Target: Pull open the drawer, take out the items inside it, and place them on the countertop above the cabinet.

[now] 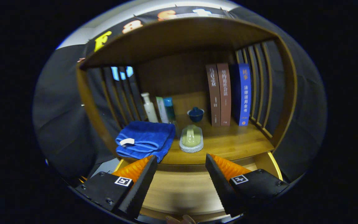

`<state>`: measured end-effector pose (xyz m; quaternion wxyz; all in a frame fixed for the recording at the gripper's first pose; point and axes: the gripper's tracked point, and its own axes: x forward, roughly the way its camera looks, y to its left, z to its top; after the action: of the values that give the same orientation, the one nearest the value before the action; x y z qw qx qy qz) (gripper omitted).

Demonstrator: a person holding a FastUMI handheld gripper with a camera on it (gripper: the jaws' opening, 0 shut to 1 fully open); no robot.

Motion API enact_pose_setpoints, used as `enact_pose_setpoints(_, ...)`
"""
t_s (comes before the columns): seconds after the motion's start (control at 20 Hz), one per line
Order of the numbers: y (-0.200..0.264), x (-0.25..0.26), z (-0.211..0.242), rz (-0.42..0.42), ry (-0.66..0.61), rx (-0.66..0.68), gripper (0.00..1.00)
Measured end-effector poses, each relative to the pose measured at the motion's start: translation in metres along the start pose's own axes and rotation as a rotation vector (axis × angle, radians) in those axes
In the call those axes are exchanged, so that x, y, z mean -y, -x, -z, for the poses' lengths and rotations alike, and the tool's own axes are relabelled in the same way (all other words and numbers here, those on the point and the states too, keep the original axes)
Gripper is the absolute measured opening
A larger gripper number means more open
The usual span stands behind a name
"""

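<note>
Already the countertop carries a folded blue towel at its left front edge, probably set there within easy reach of the open drawer below. Just right of it lies a pale scrubbing brush, with bottles and a small blue lidded cup farther back, and three books upright against the right slats. The gripper hangs above the drawer, fingers spread wide and holding nothing; the drawer floor between them looks bare.
</note>
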<state>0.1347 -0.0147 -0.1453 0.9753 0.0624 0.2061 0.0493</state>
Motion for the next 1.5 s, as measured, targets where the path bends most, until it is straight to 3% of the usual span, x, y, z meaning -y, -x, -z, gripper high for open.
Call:
enact_pose_setpoints(0.25, 0.092, -0.019, 0.038, -0.003, 0.085, 0.256, 0.99)
enact_pose_setpoints(0.45, 0.122, -0.017, 0.093, 0.035, 0.085, 0.299, 0.99)
enact_pose_setpoints(0.65, 0.115, -0.005, 0.148, 0.056, 0.027, 0.268, 0.99)
enact_pose_setpoints(0.95, 0.077, 0.015, 0.186, 0.094, 0.015, 0.205, 0.99)
enact_pose_setpoints(1.5, 0.052, 0.023, 0.183, 0.14, 0.049, 0.204, 0.99)
